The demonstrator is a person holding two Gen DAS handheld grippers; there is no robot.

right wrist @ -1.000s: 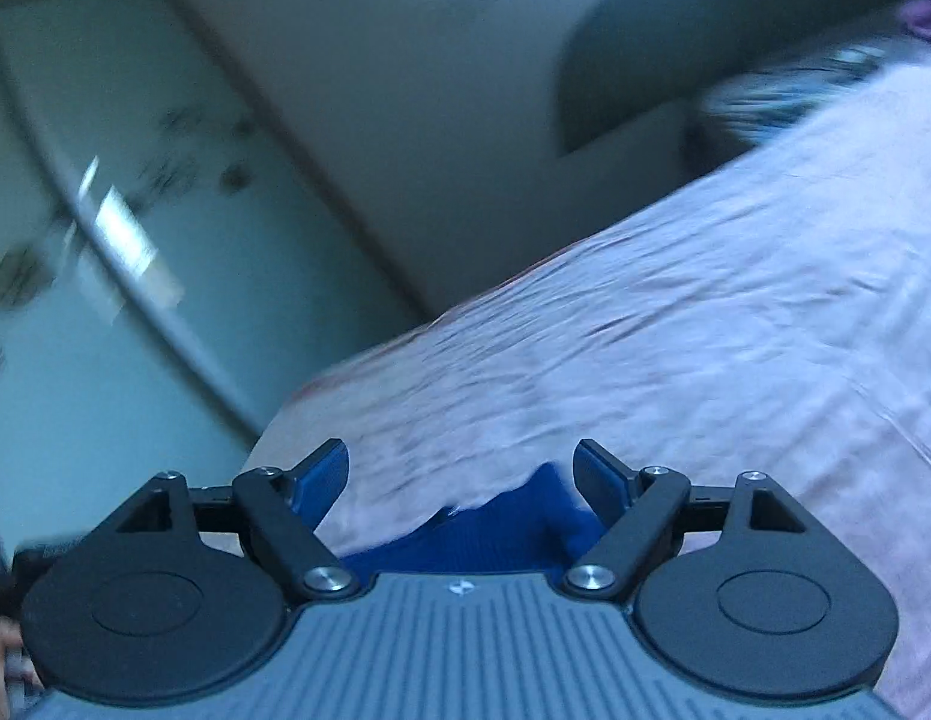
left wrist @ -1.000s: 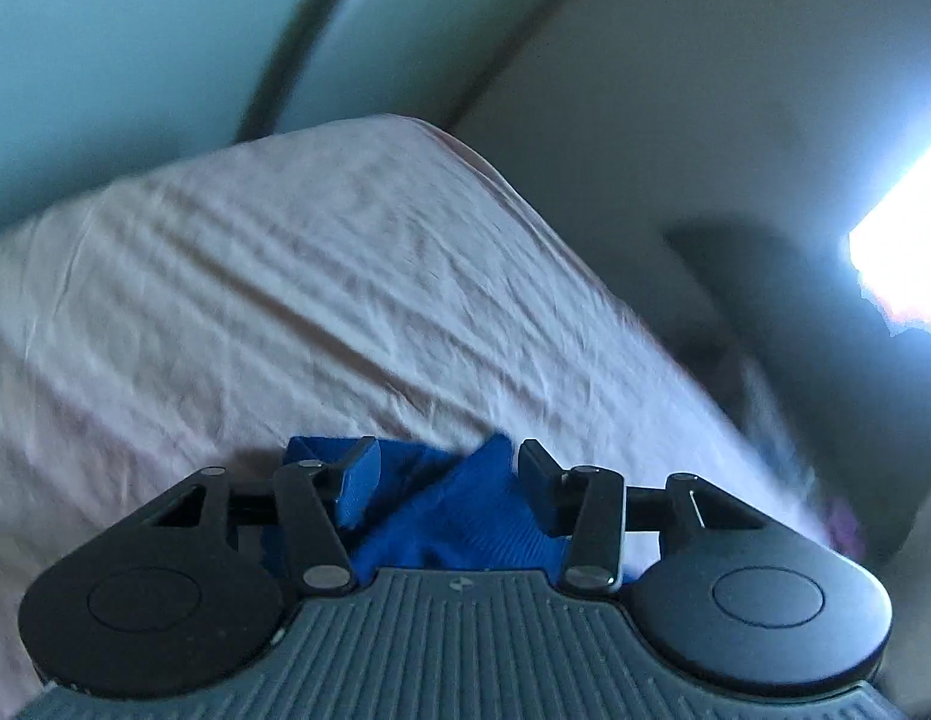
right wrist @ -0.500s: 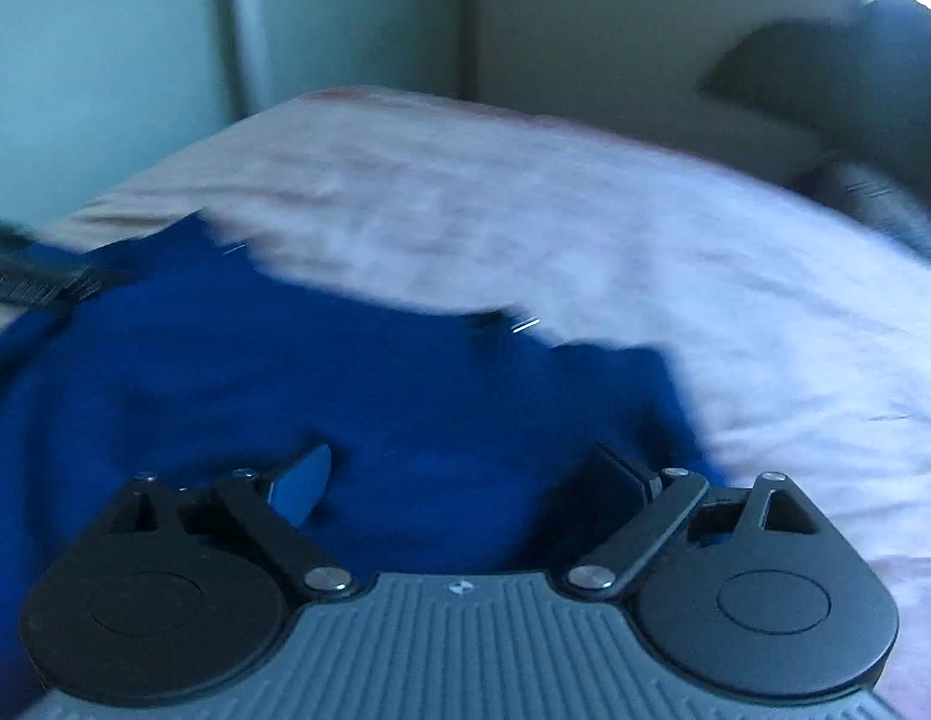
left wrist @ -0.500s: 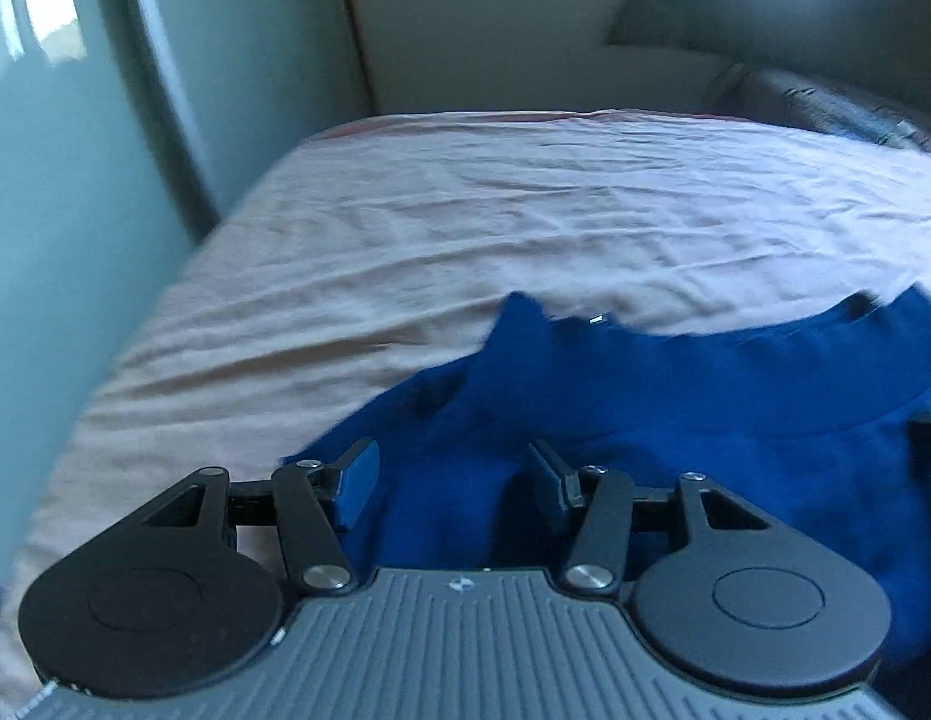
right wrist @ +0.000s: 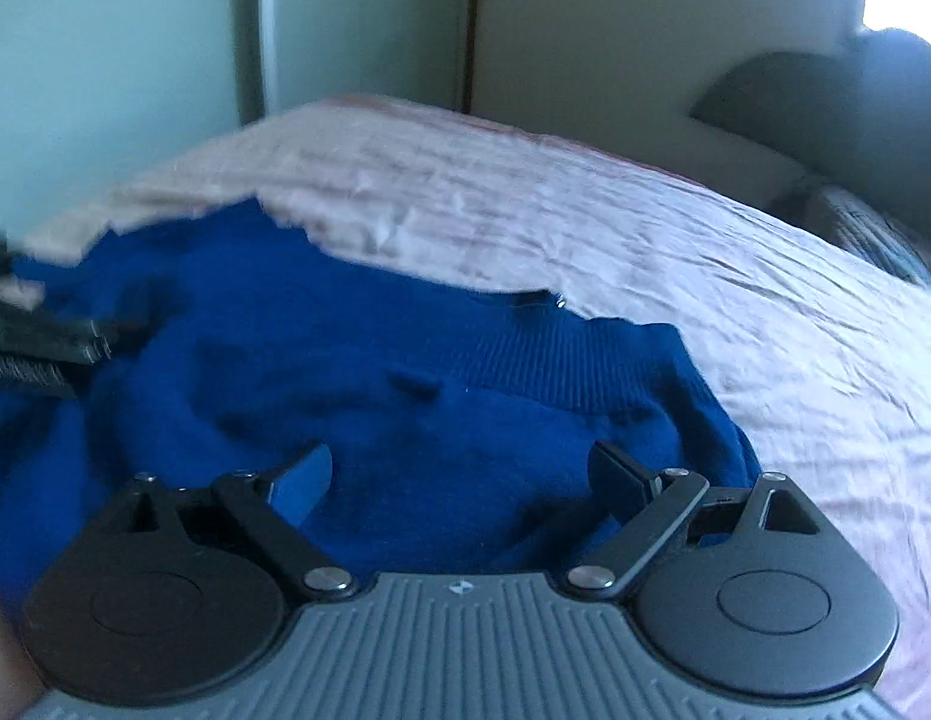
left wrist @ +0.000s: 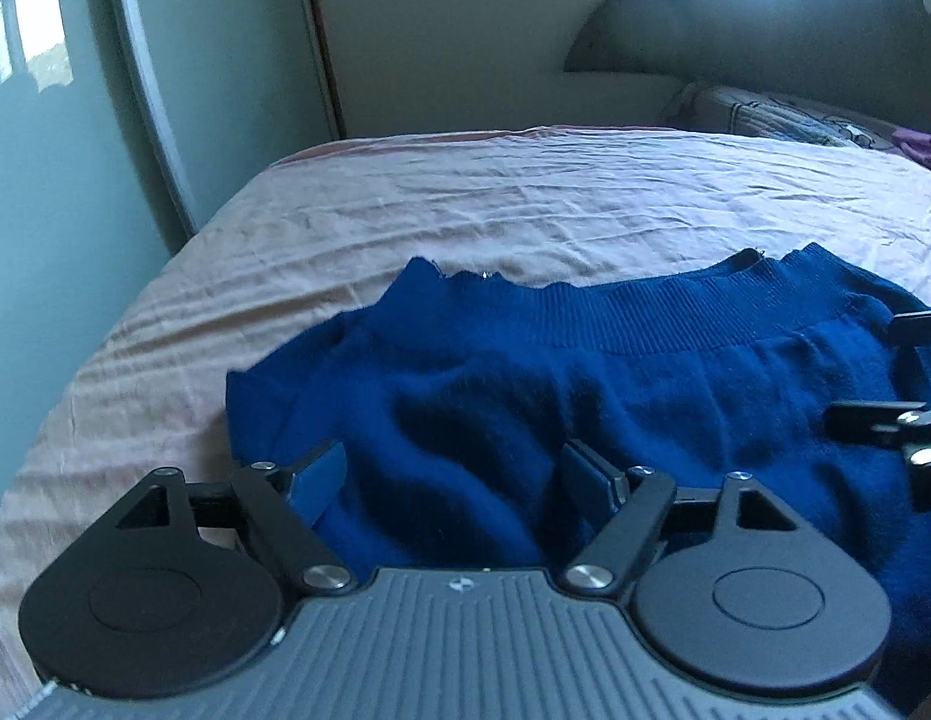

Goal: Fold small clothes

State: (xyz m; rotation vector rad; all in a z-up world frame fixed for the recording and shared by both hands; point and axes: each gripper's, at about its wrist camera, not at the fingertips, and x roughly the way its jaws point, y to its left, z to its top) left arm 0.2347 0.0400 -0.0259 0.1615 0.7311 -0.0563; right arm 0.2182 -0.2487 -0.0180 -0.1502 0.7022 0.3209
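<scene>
A blue knit garment point(left wrist: 585, 372) lies spread on the pale pink bed sheet point(left wrist: 465, 204), its ribbed band point(left wrist: 645, 318) along the far edge. My left gripper point(left wrist: 453, 474) hovers low over the garment's left part. Its jaws are opening, with fabric lying between the fingers and the pads off it. My right gripper point(right wrist: 459, 474) stands open over the garment's right part point(right wrist: 465, 372), near its right corner, gripping nothing. Each gripper shows at the edge of the other's view: the right gripper point(left wrist: 903, 414) and the left gripper point(right wrist: 39, 348).
The bed's left edge drops toward a pale green sliding door point(left wrist: 57, 180). A rounded headboard point(left wrist: 735, 24) and a patterned pillow point(left wrist: 783, 114) sit at the far right, with a purple item point(left wrist: 918, 141) beside it. Wrinkled bare sheet stretches beyond the garment.
Both views have rolled level and moved over the bed. The garment, bunched at the fingers before, now lies spread on the sheet. The left jaws have widened, and the right jaws a little.
</scene>
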